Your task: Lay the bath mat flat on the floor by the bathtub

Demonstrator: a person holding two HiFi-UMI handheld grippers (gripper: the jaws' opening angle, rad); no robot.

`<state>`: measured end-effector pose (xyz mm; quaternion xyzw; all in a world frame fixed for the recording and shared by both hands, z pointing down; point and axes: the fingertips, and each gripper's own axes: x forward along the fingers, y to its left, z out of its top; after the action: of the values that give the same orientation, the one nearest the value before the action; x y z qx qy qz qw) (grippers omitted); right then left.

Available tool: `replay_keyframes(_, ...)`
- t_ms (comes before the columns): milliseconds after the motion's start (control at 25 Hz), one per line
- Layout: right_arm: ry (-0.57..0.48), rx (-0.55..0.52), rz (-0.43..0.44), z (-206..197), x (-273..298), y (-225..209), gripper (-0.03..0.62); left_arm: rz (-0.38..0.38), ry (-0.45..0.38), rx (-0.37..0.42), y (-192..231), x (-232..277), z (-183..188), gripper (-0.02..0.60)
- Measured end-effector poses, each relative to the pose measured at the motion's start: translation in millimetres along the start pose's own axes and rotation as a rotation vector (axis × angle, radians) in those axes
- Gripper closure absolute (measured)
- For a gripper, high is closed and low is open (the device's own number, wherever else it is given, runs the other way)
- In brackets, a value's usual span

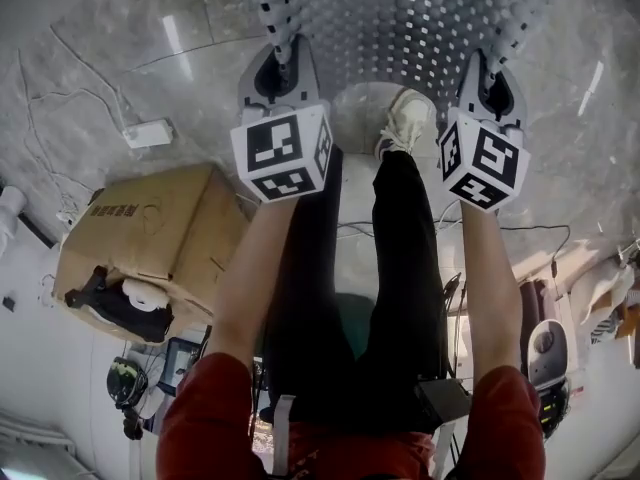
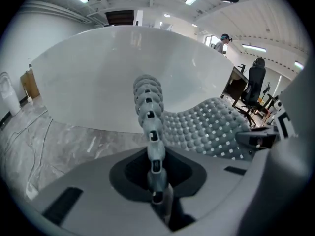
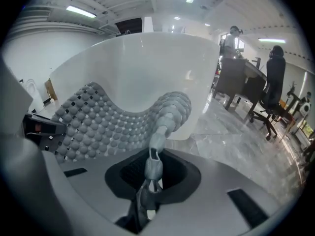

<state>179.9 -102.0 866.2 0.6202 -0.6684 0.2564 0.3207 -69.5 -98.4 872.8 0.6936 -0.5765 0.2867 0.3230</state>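
Observation:
The grey bath mat (image 1: 400, 18), covered in round bumps and small holes, is stretched between my two grippers above the marble floor (image 1: 90, 58). My left gripper (image 1: 283, 63) is shut on the mat's left edge, which runs up from the jaws as a knobbly strip (image 2: 149, 117). My right gripper (image 1: 493, 68) is shut on the right edge (image 3: 165, 117). The mat sags between them (image 2: 211, 127) (image 3: 98, 122). Behind it stands the white bathtub (image 2: 98, 77) (image 3: 142, 68), close in front of both grippers (image 2: 156, 181) (image 3: 150, 181).
A cardboard box (image 1: 150, 233) sits to my left, with a white power adapter (image 1: 148, 133) and cables beyond it. My shoe (image 1: 405, 123) is under the mat. To the right are an office chair (image 2: 253, 85), a desk (image 3: 236, 77) and a person (image 2: 224, 41).

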Motion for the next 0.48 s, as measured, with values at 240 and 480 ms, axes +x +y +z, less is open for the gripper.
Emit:
replay_keyframes(240,0.042,-0.017,0.006,-38.7,59.4,-4.1,0.545,-0.001,0.013,-0.03,12.8,58.7,-40.0,0.525)
replay_keyframes(480,0.066,-0.051,0.016,-70.3,111.3,1.9,0.545,0.016,0.042,0.024,27.5,105.5,-77.2,0.525)
